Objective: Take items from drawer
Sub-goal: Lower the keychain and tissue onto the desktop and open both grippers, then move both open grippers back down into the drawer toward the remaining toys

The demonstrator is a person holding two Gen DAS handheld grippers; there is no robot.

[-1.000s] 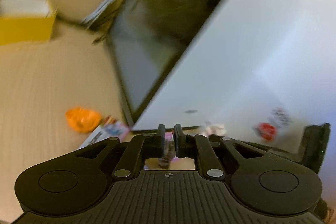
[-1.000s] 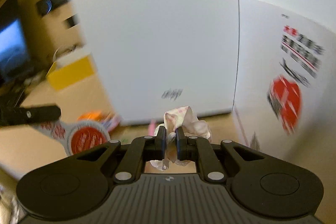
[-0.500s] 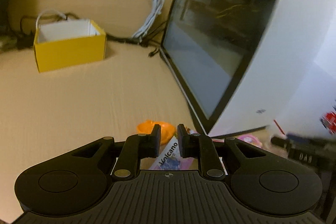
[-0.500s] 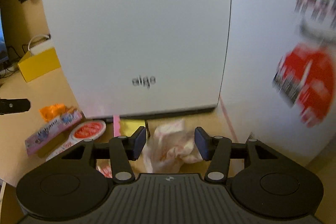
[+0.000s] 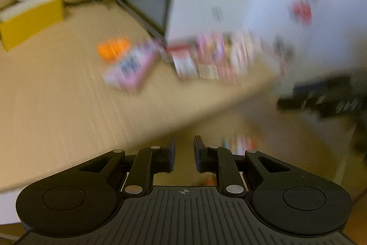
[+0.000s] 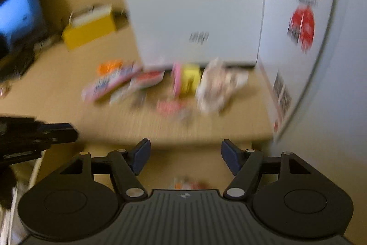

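Note:
Both views are motion-blurred. Several taken-out items lie on the wooden desk [image 5: 57, 107] in front of a white monitor: an orange piece [image 5: 112, 48], a pink packet [image 5: 130, 70], a yellow pad [image 6: 189, 78] and a crumpled white wrapper [image 6: 218, 86]. Below the desk's front edge the drawer shows, with colourful items [image 5: 238, 142] inside, seen also as colourful items [image 6: 188, 184] in the right wrist view. My left gripper [image 5: 184, 156] hangs over the drawer, slightly open and holding nothing. My right gripper [image 6: 187, 156] stands wide open and holds nothing.
The white back of the monitor [image 6: 195, 4] rises behind the items. A yellow box [image 6: 89, 28] stands far left on the desk. A printed sheet with a red disc [image 6: 302, 26] hangs on the wall at right. The other gripper [image 6: 34, 134] shows at left.
The right gripper let go of the crumpled wrapper, which now lies on the desk, and opened wide. Both grippers pulled back from the desk top to below its front edge.

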